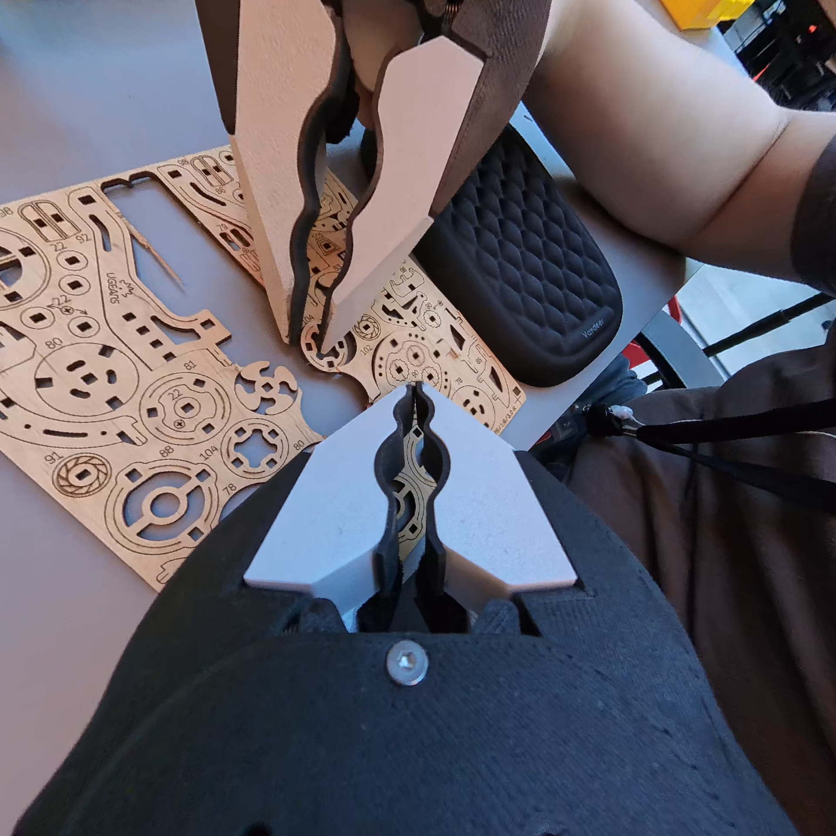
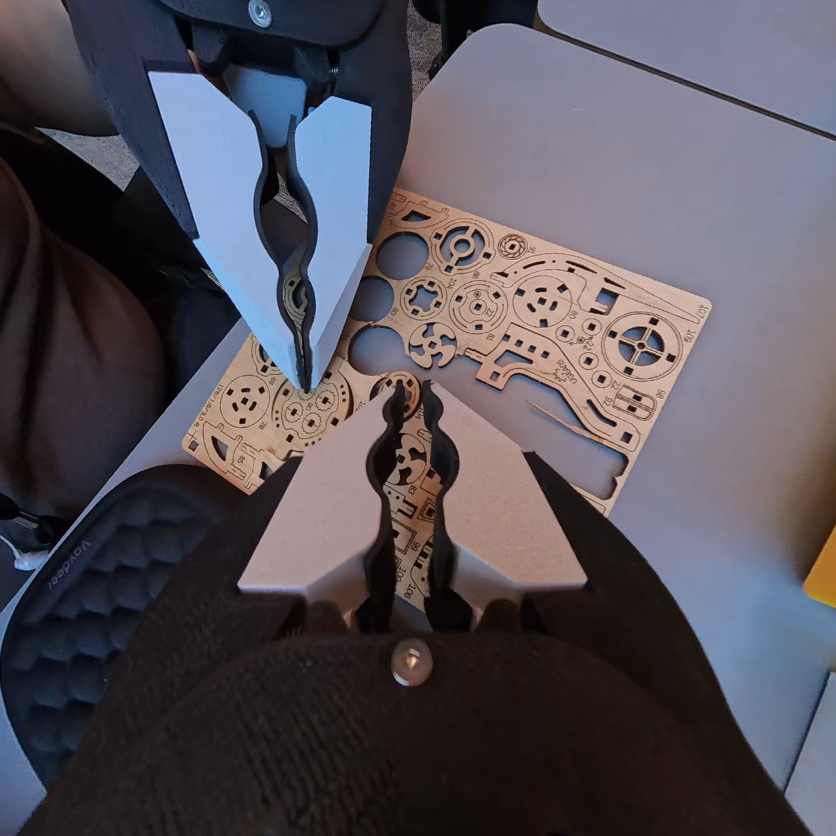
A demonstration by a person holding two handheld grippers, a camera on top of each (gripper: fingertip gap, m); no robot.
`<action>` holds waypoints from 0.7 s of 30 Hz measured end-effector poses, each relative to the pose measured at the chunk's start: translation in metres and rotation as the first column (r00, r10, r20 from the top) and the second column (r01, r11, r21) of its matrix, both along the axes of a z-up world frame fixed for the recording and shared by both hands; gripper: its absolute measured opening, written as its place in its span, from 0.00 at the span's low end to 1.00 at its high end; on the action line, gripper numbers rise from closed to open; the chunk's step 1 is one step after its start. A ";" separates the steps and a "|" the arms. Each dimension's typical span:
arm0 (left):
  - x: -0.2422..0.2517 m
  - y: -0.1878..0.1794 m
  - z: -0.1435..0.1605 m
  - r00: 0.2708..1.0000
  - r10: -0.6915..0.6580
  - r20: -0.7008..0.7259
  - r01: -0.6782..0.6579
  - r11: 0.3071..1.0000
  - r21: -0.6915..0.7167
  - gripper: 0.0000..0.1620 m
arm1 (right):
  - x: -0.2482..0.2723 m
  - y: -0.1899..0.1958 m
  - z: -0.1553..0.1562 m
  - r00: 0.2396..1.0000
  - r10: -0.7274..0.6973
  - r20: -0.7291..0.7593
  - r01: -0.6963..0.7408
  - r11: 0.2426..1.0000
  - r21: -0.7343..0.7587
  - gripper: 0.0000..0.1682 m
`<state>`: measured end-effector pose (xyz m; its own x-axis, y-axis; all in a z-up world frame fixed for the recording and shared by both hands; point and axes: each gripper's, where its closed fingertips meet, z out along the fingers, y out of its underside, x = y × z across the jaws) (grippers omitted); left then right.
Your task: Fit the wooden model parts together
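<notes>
Pale plywood, laser-cut: two sheets of model parts lie flat on the grey table (image 2: 588,158). The larger sheet (image 1: 90,398) carries discs, rings and slotted arms, several already punched out so that round holes are left; the smaller sheet (image 1: 420,362) lies just beside it, partly under the grippers, nearer the table edge.

A ring-shaped part with square holes (image 1: 323,346) sits at the corner of the smaller sheet. The right gripper (image 1: 322,337) points down at this ring, its jaws narrowly parted, one tip on the ring's inner edge; the right wrist view shows the same ring (image 2: 405,384) just ahead of the tips. Whether the ring is free of the sheet cannot be told.

The left gripper (image 1: 415,387) is closed on a flat round wooden part (image 1: 409,493), held edge-on between its black wavy pads (image 1: 389,457). In the right wrist view its tips (image 2: 305,387) reach down to the smaller sheet.

A black quilted wrist pad (image 1: 520,271) lies at the table edge beside the smaller sheet. A bare forearm (image 1: 656,135) leads to the right gripper.
</notes>
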<state>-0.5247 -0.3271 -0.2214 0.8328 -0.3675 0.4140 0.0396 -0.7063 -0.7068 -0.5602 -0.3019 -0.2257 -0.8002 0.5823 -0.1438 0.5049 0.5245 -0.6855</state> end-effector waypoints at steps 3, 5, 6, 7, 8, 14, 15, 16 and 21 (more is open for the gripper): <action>0.002 0.001 0.000 1.000 0.001 -0.003 -0.001 1.000 -0.001 0.00 | 0.001 0.000 0.000 1.000 0.001 0.009 -0.001 1.000 -0.010 0.04; 0.001 0.001 -0.001 1.000 0.002 0.000 -0.002 1.000 -0.003 0.00 | 0.001 0.000 0.001 1.000 0.009 0.021 -0.009 1.000 -0.013 0.04; 0.001 0.001 -0.001 1.000 0.000 -0.004 0.000 1.000 -0.004 0.00 | 0.001 0.000 0.001 0.999 0.013 0.031 -0.012 1.000 -0.012 0.04; 0.001 0.001 -0.001 1.000 -0.003 -0.011 0.003 1.000 -0.006 0.00 | 0.001 0.000 0.000 0.999 0.018 0.041 -0.017 1.000 -0.011 0.04; 0.001 0.001 -0.002 1.000 -0.005 -0.015 0.004 1.000 -0.009 0.00 | 0.001 0.001 -0.001 0.999 0.023 0.049 -0.022 1.000 -0.012 0.04; 0.000 0.002 -0.002 1.000 -0.005 -0.030 0.005 1.000 -0.023 0.00 | -0.004 0.004 0.004 0.997 0.015 0.080 -0.012 0.999 -0.047 0.04; 0.000 0.002 -0.002 0.999 -0.008 -0.031 0.007 1.000 -0.026 0.00 | -0.005 0.005 0.007 0.997 0.014 0.079 -0.009 0.998 -0.060 0.03; 0.000 0.002 -0.002 0.999 -0.011 -0.032 0.010 1.000 -0.028 0.00 | -0.005 0.005 0.009 0.996 0.024 0.087 -0.017 0.997 -0.078 0.03; 0.001 0.002 -0.002 0.999 -0.016 -0.039 0.014 0.999 -0.031 0.00 | 0.001 0.004 0.009 0.993 0.078 0.093 -0.073 0.996 -0.058 0.03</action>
